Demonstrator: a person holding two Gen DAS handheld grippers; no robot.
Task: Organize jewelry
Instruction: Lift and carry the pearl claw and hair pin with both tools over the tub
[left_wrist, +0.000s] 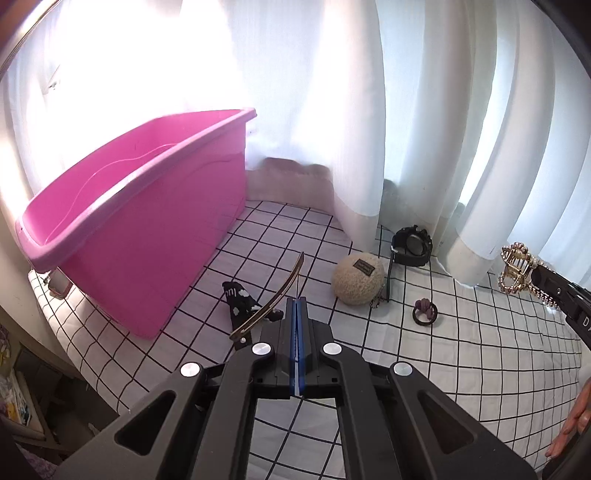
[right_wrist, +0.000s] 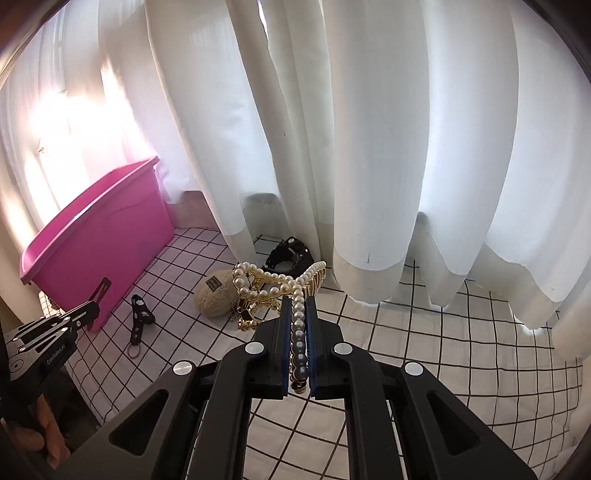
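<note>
My left gripper (left_wrist: 296, 301) is shut on a thin curved gold hair clip (left_wrist: 271, 301), held above the gridded cloth (left_wrist: 461, 350) beside the pink plastic bin (left_wrist: 147, 236). My right gripper (right_wrist: 297, 301) is shut on a pearl and gold claw clip (right_wrist: 275, 282), lifted off the cloth; it also shows at the right of the left wrist view (left_wrist: 517, 271). The bin (right_wrist: 99, 236) stands at the left in the right wrist view. On the cloth lie a black watch (left_wrist: 412, 245), a beige ball-shaped scrunchie (left_wrist: 357, 278), a purple-knot hair tie (left_wrist: 425, 312) and a black patterned strap (left_wrist: 242, 301).
White curtains (right_wrist: 369, 147) hang along the back edge of the cloth. The table's left edge drops to shelves with clutter (left_wrist: 22, 398). The left gripper body (right_wrist: 51, 336) shows at the left of the right wrist view.
</note>
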